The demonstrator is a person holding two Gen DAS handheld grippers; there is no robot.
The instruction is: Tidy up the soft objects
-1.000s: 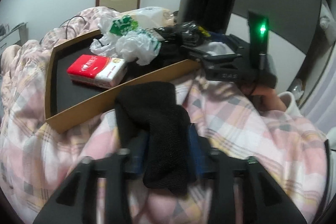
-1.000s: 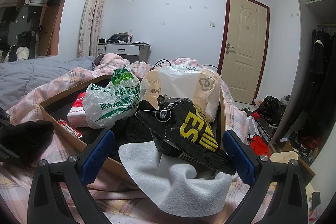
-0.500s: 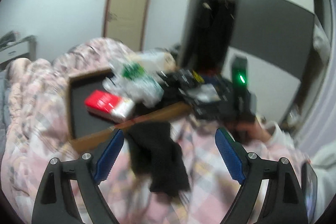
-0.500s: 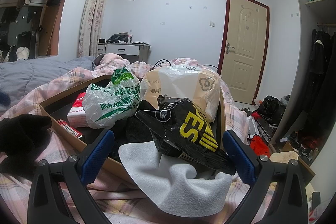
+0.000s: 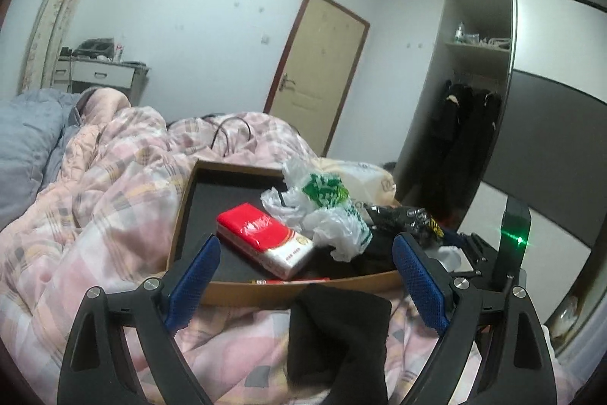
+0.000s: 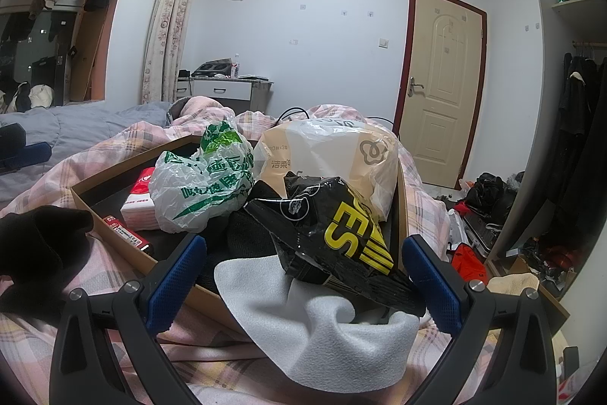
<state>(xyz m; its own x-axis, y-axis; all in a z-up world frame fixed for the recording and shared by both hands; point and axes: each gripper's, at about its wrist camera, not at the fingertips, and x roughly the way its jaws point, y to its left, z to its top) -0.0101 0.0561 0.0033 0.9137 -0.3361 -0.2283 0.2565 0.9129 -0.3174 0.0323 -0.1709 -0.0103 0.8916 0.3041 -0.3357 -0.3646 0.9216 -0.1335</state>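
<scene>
The plaid quilt [image 5: 114,215] carries the cardboard tray [image 5: 288,289]; at six o'clock of it lies the black cloth [image 5: 337,333] (limp, light, best pinched at a folded edge). Left tool [image 5: 303,279] and right tool [image 6: 303,276] both gape, empty.

A black knitted cloth [image 5: 337,336] lay crumpled on the pink plaid quilt, just outside the near wall of the cardboard tray [image 5: 182,215]. Inside the tray sat a red-and-white tissue pack [image 5: 265,240], a crumpled white-and-green plastic bag [image 6: 205,185], a black-and-yellow bag [image 6: 334,234] and a beige bag [image 6: 330,154]. A white cloth [image 6: 322,329] draped over the tray's edge.
</scene>
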